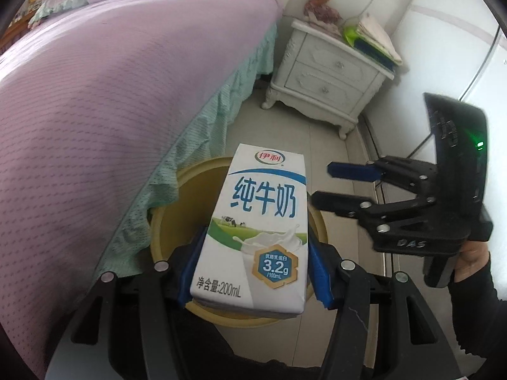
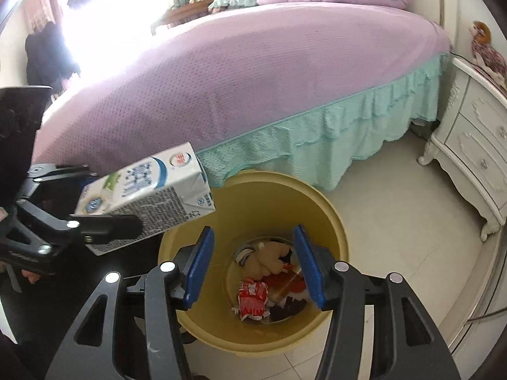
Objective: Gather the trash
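My left gripper is shut on a white and blue milk carton and holds it over the near rim of the yellow trash bin. In the right wrist view the carton sits in the left gripper at the bin's left edge. My right gripper is open and empty, hovering above the bin, which holds crumpled wrappers. The right gripper also shows in the left wrist view, to the right of the carton.
A bed with a purple cover and a green skirt stands close behind the bin. A white nightstand with books and a plush toy stands by the wall. The floor is pale tile.
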The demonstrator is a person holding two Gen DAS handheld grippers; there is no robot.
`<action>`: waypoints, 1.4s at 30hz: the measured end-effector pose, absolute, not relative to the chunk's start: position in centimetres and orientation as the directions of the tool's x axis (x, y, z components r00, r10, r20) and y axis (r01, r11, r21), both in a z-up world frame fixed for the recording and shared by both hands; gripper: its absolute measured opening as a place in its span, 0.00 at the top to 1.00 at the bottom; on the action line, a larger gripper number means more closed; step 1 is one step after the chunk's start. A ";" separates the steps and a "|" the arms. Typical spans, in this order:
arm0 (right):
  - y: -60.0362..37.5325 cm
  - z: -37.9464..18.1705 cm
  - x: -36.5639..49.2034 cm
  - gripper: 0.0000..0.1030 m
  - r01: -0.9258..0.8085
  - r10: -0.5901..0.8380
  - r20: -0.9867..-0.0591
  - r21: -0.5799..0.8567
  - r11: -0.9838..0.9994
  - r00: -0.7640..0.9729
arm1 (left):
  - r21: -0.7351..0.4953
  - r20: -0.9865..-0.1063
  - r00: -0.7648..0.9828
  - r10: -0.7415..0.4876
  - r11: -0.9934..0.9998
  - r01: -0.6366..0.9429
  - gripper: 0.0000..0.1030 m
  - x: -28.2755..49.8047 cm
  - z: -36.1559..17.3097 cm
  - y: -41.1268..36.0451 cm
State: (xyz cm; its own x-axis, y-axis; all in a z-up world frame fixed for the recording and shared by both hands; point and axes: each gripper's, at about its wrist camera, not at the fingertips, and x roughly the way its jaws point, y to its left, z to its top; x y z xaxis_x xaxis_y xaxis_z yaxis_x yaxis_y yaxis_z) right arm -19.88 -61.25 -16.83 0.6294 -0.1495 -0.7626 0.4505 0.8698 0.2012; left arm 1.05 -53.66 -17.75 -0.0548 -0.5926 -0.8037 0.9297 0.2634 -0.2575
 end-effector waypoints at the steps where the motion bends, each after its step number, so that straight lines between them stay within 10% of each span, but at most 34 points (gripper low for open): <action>1: -61.1 -16.6 -20.5 0.50 0.459 -0.155 -0.760 0.205 0.864 0.632 | -0.255 -0.808 -0.059 -0.586 0.258 0.932 0.44 0.9 -17.9 -54.0; 12: -62.9 -17.4 -22.5 0.49 0.479 -0.150 -0.758 0.233 0.846 0.634 | -0.235 -0.849 -0.093 -0.520 0.214 0.948 0.42 -0.5 -19.5 -57.4; 14: -63.2 -17.6 -22.8 0.48 0.486 -0.153 -0.759 0.236 0.841 0.633 | -0.233 -0.855 -0.091 -0.510 0.221 0.947 0.19 -0.6 -19.7 -57.9; 18: -63.7 -17.7 -23.3 0.48 0.497 -0.149 -0.754 0.258 0.829 0.640 | -0.234 -0.859 -0.091 -0.503 0.230 0.945 0.14 -0.6 -19.8 -58.4; 42: -61.8 -16.1 -21.6 0.48 0.430 -0.122 -0.745 0.235 0.872 0.655 | -0.236 -0.844 -0.065 -0.533 0.259 0.937 0.13 -0.5 -18.4 -57.4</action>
State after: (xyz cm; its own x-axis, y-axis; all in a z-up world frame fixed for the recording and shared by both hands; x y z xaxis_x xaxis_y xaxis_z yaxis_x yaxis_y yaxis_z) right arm -21.64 -61.84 -16.11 0.6553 -0.1218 -0.7455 0.4296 0.8718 0.2352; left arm -0.53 -57.45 -18.36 -0.0652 -0.5330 -0.8436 0.9368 0.2586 -0.2358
